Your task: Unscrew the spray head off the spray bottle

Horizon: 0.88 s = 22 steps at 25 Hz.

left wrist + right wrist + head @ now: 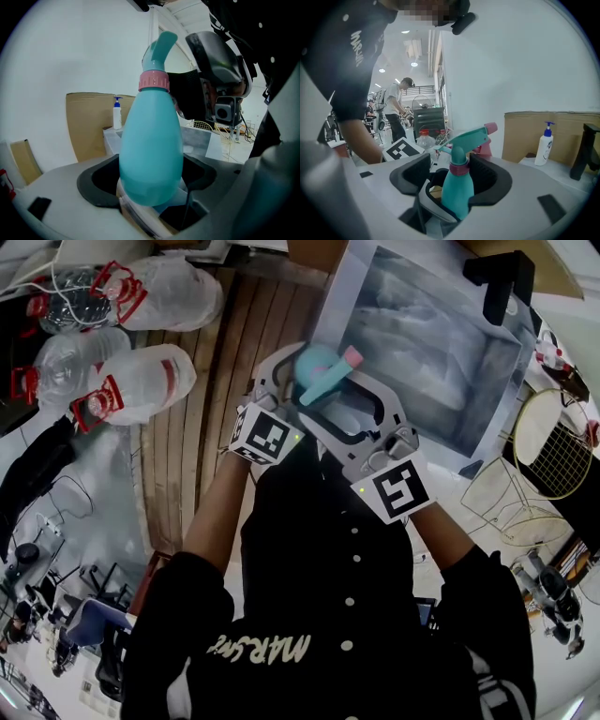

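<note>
I am in the middle of the unscrewing, at a re-grip, as I judge it; the spray bottle (150, 150) is up in the air in front of my chest, off the tabletop (431, 362), standing upright between my two claws. My left claw (150, 180) is pinching the teal body low down, its dark pads pressed in from either side, and that grip alone carries the bottle. My right claw (450, 177) is spread; in the right gripper view its ribbed pads stand on either side of the neck, with a clear gap on the one side, so nothing is being squeezed there. The spray head (468, 138) is still seated on the bottle; its pink collar (459, 168) sits level with my right pads, and the trigger and nozzle stick out above them, pointing away to the right in that view. How far the thread has already loosened I cannot tell; no gap shows under the collar in the left gripper view.

The next move, I reckon, calls for closing the right claw squarely on the collar and not on the slim neck below it or the trigger above; then a roll of the right wrist in the loosening direction while the left claw holds the body dead steady. The body is smooth and tapered, so a slack left grip would let it spin along; the pinch there wants to be firm before I twist.
</note>
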Available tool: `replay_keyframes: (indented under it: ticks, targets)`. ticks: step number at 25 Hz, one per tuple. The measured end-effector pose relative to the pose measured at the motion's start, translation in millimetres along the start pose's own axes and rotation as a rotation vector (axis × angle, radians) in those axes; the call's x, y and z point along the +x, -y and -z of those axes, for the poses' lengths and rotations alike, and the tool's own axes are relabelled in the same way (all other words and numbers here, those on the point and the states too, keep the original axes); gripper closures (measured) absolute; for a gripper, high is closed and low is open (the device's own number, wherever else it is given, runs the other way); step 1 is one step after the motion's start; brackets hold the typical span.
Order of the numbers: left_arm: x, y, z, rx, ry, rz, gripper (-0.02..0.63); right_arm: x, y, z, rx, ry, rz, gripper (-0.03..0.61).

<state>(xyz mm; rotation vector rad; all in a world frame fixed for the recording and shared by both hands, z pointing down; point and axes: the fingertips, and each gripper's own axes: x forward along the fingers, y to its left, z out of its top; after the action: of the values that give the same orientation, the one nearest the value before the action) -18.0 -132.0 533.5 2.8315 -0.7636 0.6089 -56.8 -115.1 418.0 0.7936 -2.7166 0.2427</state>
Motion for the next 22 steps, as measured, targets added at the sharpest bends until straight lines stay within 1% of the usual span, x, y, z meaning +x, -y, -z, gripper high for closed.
replay_keyframes:
  ticks: [7,12,16,18,19,20,22]
  targets:
    - [1,-1,-1,-0.005,-0.006,-0.002,0.218,13,5,-6,-0.003,0.030,0.005,0.316]
    - [2,0,-2,0.011,-0.010,0.002,0.218,22,5,-6,-0.016,0.024,0.007,0.314]
    - [3,-1,-1,-0.002,-0.008,-0.001,0.218,28,9,-6,-0.038,0.022,0.022,0.316]
    - [4,-1,0,0.001,-0.009,-0.001,0.218,27,14,-5,-0.056,0.022,0.042,0.338]
    - [4,0,0,0.005,-0.009,0.000,0.218,26,17,-5,-0.068,0.022,0.051,0.367]
    - [5,1,0,0.008,-0.008,0.002,0.218,25,20,-5,-0.075,0.028,0.056,0.415]
    - [6,1,0,0.007,-0.004,0.008,0.218,24,23,-7,-0.066,0.052,0.038,0.426]
